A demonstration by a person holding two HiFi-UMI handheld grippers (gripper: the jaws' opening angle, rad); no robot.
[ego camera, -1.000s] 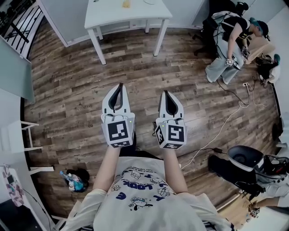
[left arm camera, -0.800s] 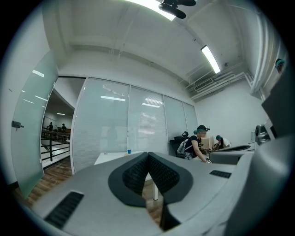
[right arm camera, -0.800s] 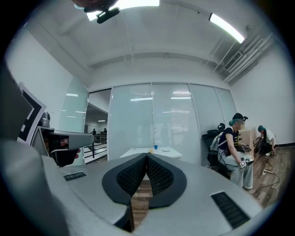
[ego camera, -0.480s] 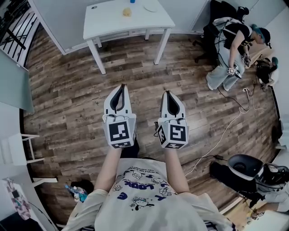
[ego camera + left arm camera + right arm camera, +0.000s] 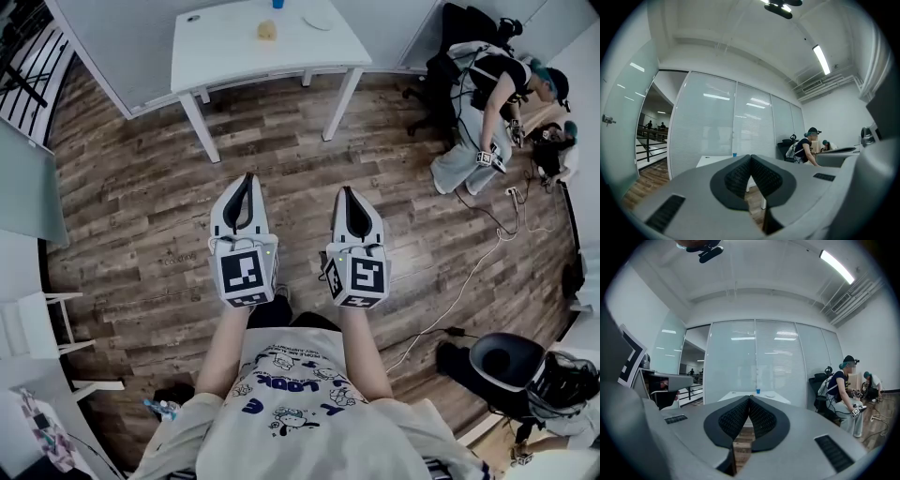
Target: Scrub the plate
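Observation:
A white table (image 5: 225, 42) stands ahead at the top of the head view. On it lie a white plate (image 5: 317, 21), a yellowish sponge (image 5: 267, 30) and a blue cup (image 5: 277, 3). My left gripper (image 5: 247, 178) and right gripper (image 5: 345, 191) are held side by side over the wooden floor, well short of the table. Both point level toward it, shut and empty. In the right gripper view, past my shut right gripper (image 5: 749, 399), the blue cup (image 5: 758, 391) and the plate (image 5: 770, 394) show far off. The left gripper (image 5: 750, 157) is shut too, with the cup (image 5: 734, 154) beyond.
A person (image 5: 487, 103) sits on the floor at the right among bags and cables (image 5: 469, 272). A dark round chair (image 5: 506, 361) stands at the lower right, a white rack (image 5: 37, 323) at the left. Glass walls (image 5: 754, 362) close the room behind the table.
The table has slid lower and nearer in the head view as I walk toward it. Both grippers stay shut and side by side.

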